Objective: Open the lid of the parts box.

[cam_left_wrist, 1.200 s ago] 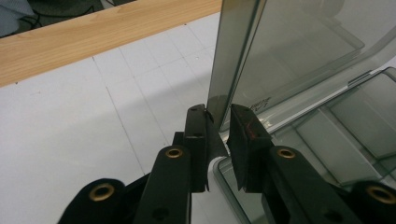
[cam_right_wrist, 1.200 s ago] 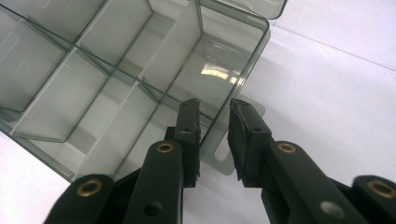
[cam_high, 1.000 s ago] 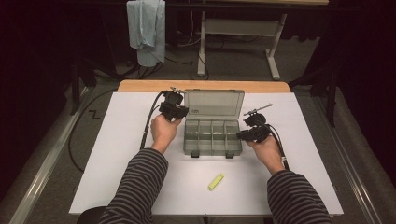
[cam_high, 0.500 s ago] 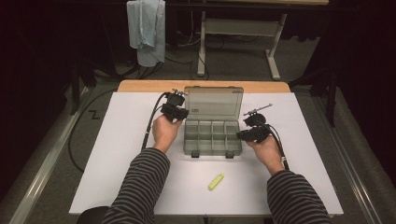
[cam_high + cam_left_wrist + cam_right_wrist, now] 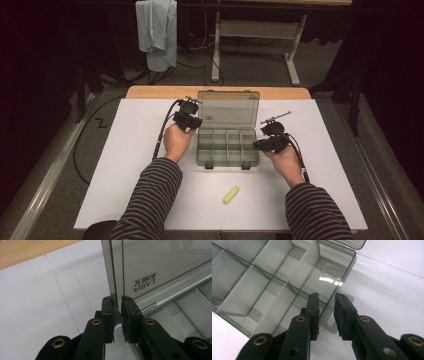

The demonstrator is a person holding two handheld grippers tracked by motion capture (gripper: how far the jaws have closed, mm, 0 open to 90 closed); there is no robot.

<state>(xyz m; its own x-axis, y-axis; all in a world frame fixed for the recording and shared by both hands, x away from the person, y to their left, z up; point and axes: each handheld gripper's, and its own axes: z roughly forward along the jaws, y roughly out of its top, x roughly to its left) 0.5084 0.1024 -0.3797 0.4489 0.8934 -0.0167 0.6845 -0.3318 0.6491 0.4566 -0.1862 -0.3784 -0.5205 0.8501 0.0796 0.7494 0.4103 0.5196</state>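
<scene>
A clear plastic compartment box (image 5: 227,162) stands in the middle of the white table, with its lid (image 5: 229,107) raised upright at the back. My left gripper (image 5: 196,121) is at the lid's left edge. In the left gripper view the jaws (image 5: 119,301) are shut on the lid's rim (image 5: 116,270), beside a printed label. My right gripper (image 5: 257,145) is at the box's right side. In the right gripper view it (image 5: 327,298) straddles the box's side wall (image 5: 337,282), one jaw inside and one outside over a clear tab, shut on that wall. The compartments hold nothing.
A small yellow piece (image 5: 231,195) lies on the table in front of the box. A wooden strip (image 5: 150,92) borders the table's far edge. Behind it hang a blue-grey cloth (image 5: 157,30) and stands a metal frame (image 5: 255,30). A black cable (image 5: 161,135) trails from the left gripper.
</scene>
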